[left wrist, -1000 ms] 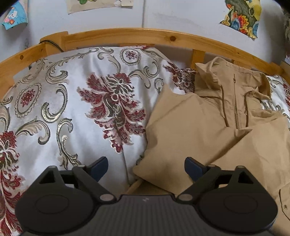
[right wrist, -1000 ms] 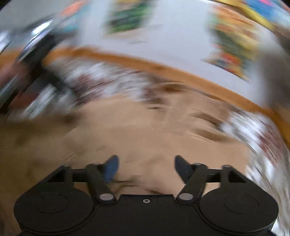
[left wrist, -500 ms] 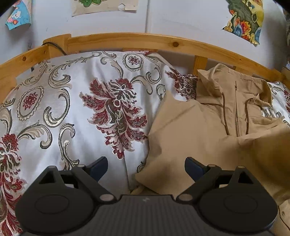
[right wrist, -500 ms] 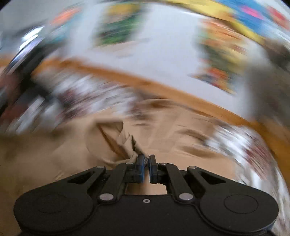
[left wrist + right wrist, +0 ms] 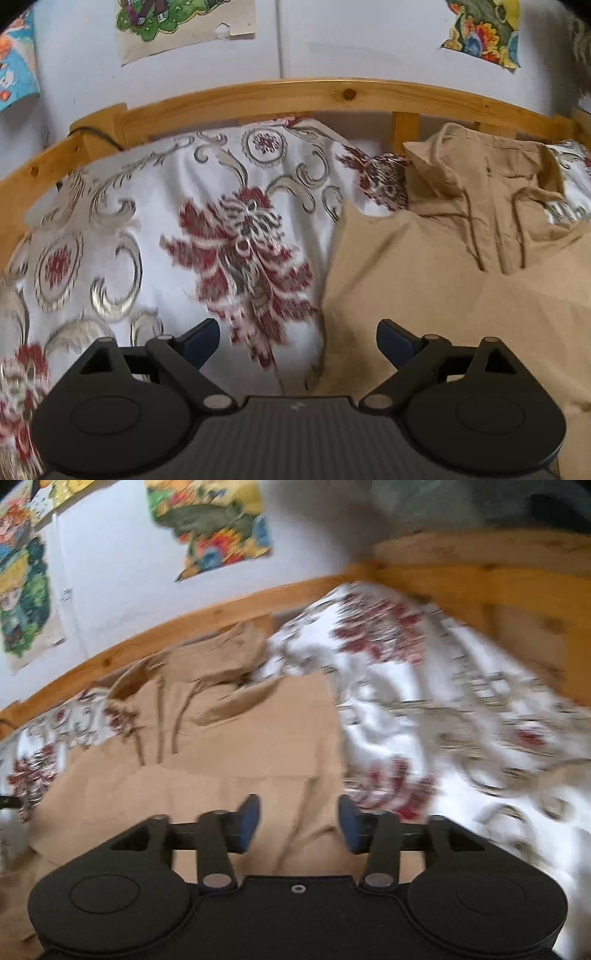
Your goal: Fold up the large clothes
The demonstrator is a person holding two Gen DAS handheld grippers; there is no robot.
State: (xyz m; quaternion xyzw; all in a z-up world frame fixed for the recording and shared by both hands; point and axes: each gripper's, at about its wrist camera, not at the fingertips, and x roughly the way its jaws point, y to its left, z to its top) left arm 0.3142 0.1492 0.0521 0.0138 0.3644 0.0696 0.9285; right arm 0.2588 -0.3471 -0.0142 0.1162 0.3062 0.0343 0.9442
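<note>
Since half a second ago the right gripper (image 5: 298,823) has let go of the tan jacket (image 5: 221,746) and is opening, while the left gripper (image 5: 297,341) hangs wide and empty; both sleeves look folded in on the bedspread (image 5: 122,229), bottom-up folds remaining.

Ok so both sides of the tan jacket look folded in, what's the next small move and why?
Probably bring both claws down to the near hem and fold it up toward the collar. The tan jacket lies on the floral bedspread as a narrowed strip, its zipper and collar at the far end. The left claw is open and empty; the right claw is opening, nothing pinched.
</note>
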